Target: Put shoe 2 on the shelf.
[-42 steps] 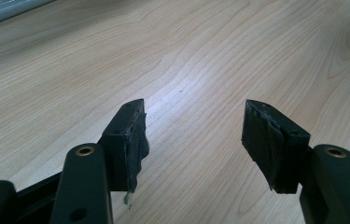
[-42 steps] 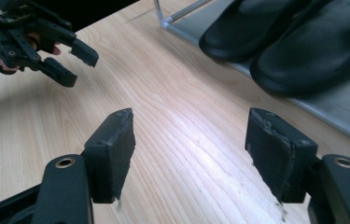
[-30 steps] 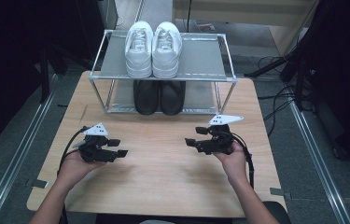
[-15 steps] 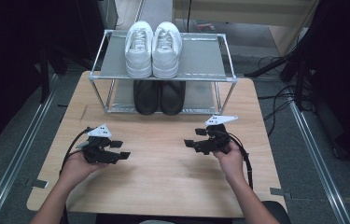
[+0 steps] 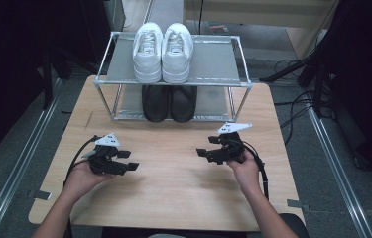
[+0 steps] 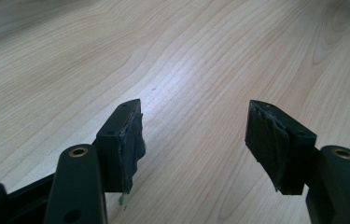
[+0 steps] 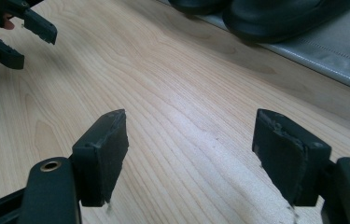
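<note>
Hovering low over the bare worktop [image 5: 173, 193], left tool [image 5: 126, 166] and right tool [image 5: 204, 152] both sit wide open and empty, presumably staged for the black shoes [image 5: 168, 103] parked on the rack's [image 5: 238, 59] lower shelf.

Your left gripper [image 5: 128, 166] and right gripper [image 5: 204, 153] are matte black, each topped by a grey three-cornered plate, trailing black cable; brass-ringed screw holes sit behind worn, ragged pads [image 6: 134, 135]. Forearms bare.
</note>
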A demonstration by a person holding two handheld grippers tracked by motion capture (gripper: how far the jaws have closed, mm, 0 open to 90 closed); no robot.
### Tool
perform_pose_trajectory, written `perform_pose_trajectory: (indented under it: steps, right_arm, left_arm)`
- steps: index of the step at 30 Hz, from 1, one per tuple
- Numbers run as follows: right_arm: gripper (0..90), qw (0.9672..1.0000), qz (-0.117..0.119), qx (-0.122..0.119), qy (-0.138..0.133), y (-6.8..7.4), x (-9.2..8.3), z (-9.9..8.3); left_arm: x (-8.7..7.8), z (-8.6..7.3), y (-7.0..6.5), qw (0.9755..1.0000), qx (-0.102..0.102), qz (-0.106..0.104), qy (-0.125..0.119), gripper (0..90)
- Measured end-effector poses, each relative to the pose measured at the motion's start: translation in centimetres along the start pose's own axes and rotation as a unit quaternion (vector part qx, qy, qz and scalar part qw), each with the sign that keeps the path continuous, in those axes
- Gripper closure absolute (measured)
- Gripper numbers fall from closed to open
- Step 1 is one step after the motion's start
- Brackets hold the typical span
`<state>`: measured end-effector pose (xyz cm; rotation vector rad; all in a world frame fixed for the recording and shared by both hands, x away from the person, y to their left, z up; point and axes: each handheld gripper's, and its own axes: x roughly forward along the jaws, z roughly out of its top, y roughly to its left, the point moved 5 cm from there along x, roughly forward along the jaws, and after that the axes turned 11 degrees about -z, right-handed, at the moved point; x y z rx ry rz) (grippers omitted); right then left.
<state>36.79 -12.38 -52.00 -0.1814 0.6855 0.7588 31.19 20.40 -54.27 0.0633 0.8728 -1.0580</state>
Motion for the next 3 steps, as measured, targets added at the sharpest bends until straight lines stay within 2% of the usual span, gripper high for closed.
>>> perform_pose_trajectory:
  steps: [3]
  right_arm:
    - [27.0,0.9999,0.001,-0.012,0.01,0.08,0.23,-0.21]
  left_arm:
    - [0.38,-0.05,-0.08,1.0,-0.006,-0.004,0.001,34.2]
